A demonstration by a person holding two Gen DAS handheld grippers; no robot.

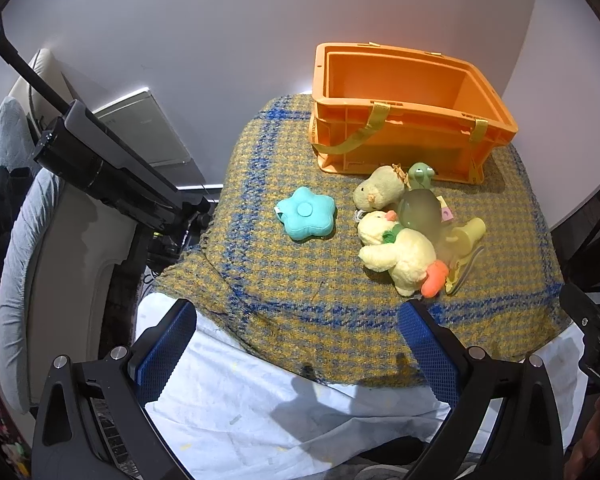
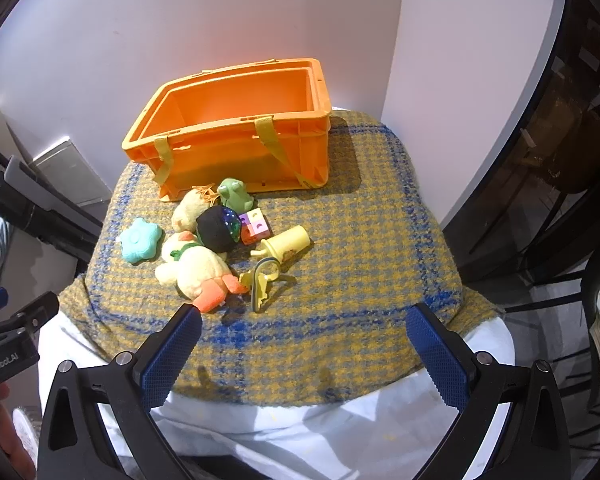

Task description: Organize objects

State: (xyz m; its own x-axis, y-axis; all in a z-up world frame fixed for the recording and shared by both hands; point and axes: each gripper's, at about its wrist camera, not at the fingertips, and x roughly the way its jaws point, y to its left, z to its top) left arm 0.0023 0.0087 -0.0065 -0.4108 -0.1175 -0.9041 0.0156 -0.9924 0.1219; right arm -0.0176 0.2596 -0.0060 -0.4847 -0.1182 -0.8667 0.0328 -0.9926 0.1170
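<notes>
An empty orange crate (image 1: 404,120) (image 2: 236,136) stands at the back of a yellow-and-blue checked cloth (image 1: 300,280) (image 2: 360,240). In front of it lies a heap of toys: a yellow plush duck (image 1: 400,256) (image 2: 196,272), a tan plush chick (image 1: 378,192) (image 2: 188,210), a green frog (image 1: 422,174) (image 2: 234,196), a dark ball (image 2: 218,228), a coloured cube (image 2: 254,224), a yellow bottle (image 1: 466,232) (image 2: 288,242) and toy keys (image 2: 262,284). A teal star cushion (image 1: 306,216) (image 2: 140,240) lies apart to the left. My left gripper (image 1: 296,320) and right gripper (image 2: 304,328) are open, empty, near the cloth's front edge.
A white sheet (image 1: 300,420) (image 2: 300,432) hangs below the cloth. A black tripod arm (image 1: 100,160) and grey upholstery (image 1: 16,240) are to the left. A white wall stands behind. Dark glass and black metal framing (image 2: 560,180) are to the right.
</notes>
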